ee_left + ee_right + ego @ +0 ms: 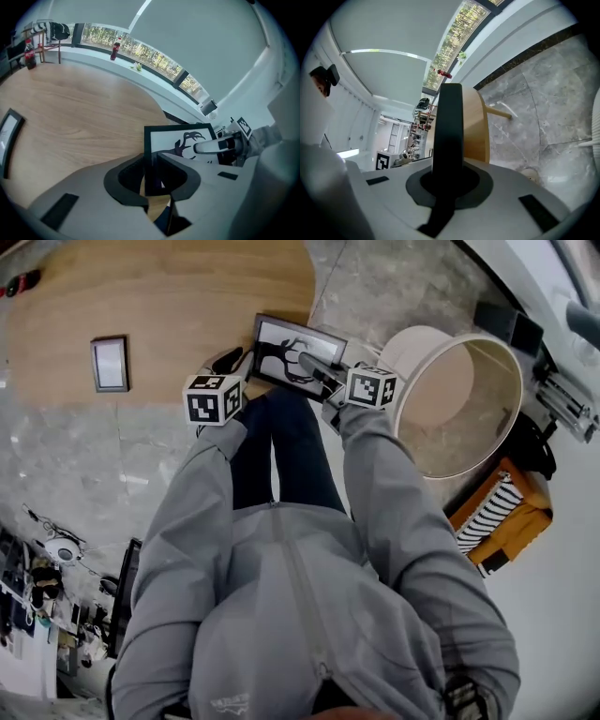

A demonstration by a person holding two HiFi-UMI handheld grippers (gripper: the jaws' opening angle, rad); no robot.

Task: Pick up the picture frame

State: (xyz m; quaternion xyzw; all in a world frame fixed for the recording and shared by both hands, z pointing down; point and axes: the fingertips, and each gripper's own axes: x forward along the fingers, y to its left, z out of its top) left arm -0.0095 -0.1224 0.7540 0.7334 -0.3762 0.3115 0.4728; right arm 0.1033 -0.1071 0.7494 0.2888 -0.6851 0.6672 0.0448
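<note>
The picture frame, black-edged with a dark antler drawing on white, is held tilted above the near edge of the wooden table. My left gripper is shut on its left edge; in the left gripper view that edge stands between the jaws of the left gripper. My right gripper is shut on the frame's right side, reaching across the drawing. In the right gripper view the frame shows edge-on, clamped in the right gripper. The right gripper's finger lies over the picture.
A second small frame lies flat on the table to the left. A large round white tub stands on the stone floor at the right, with an orange striped item beside it. Bottles stand on the window sill.
</note>
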